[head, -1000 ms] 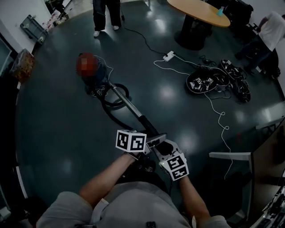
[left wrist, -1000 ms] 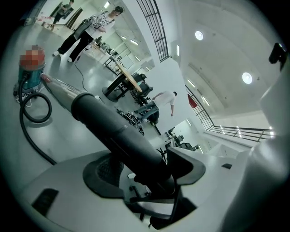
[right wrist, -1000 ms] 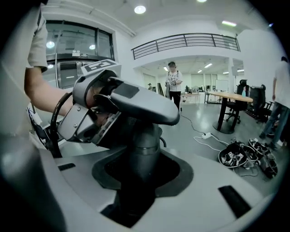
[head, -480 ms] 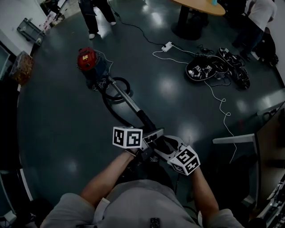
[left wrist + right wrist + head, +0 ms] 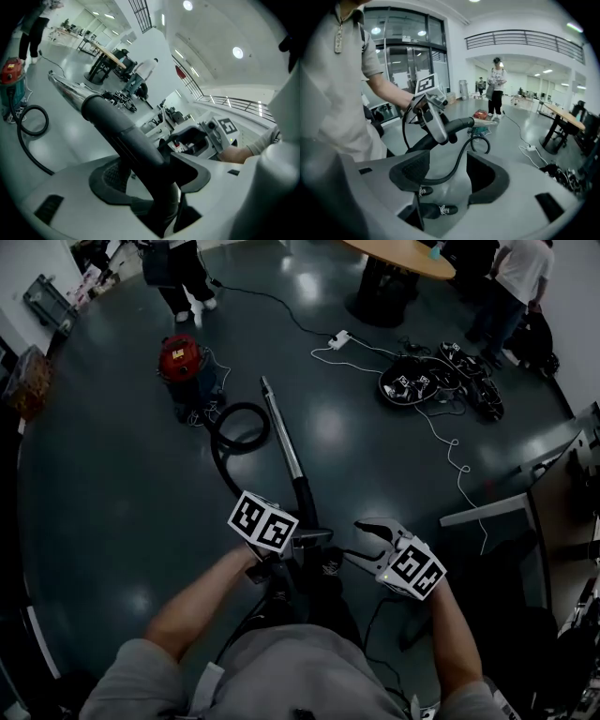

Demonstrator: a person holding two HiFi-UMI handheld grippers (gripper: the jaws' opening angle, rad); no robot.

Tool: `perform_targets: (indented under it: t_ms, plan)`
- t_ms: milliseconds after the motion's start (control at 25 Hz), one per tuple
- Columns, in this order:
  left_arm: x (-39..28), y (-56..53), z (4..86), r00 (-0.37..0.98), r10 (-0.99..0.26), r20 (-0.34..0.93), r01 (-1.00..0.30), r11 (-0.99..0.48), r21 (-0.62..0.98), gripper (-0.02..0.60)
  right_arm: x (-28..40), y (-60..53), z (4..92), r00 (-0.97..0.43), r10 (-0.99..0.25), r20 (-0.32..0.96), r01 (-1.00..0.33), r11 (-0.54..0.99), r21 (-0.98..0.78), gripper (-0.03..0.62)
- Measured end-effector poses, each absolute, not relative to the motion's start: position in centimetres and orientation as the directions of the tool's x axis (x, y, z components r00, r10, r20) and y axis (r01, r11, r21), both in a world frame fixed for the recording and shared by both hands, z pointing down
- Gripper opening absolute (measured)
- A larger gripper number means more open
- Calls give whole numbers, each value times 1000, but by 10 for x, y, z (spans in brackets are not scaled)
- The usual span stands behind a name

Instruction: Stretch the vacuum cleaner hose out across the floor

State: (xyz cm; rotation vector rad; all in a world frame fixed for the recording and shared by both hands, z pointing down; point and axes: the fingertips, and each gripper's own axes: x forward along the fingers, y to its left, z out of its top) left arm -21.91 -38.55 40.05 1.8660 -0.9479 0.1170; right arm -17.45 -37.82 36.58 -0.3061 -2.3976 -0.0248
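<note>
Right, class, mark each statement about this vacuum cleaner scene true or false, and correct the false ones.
1. The left tongs grip the wand's black handle. True: the left tongs, whose jaws have just been closing, clamp the handle.
2. The right tongs hold the hose. False: the right tongs are open with nothing gripped, and their jaws have just been opening.
3. The red vacuum cleaner stands on the round table. False: the vacuum cleaner stands on the floor.
4. Part of the hose lies in a loop on the floor. True: the hose curls near the cleaner.
</note>
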Motion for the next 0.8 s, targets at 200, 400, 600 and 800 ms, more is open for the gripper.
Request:
perform_targets:
  t_ms: [200, 400, 600, 800]
  plan:
    - [-206, -314, 396, 751, -401, 526, -642, -251, 725, 267, -213, -323, 349, -642, 289, 710, 455, 889, 49, 249]
    - [-181, -253, 407, 764, -246, 596, -645, -306, 701, 267, -227, -284, 356, -506, 336, 794, 740, 642, 200, 249]
    - [-157, -195, 411, 750, -143, 646, -646, -372, 667, 267, -220, -233, 384, -305, 403, 863, 932, 314, 182, 249]
    - [-147, -148, 405, 715, -60, 696, -650, -422, 632, 267, -204, -169, 403, -122, 476, 871, 992, 62, 105, 249]
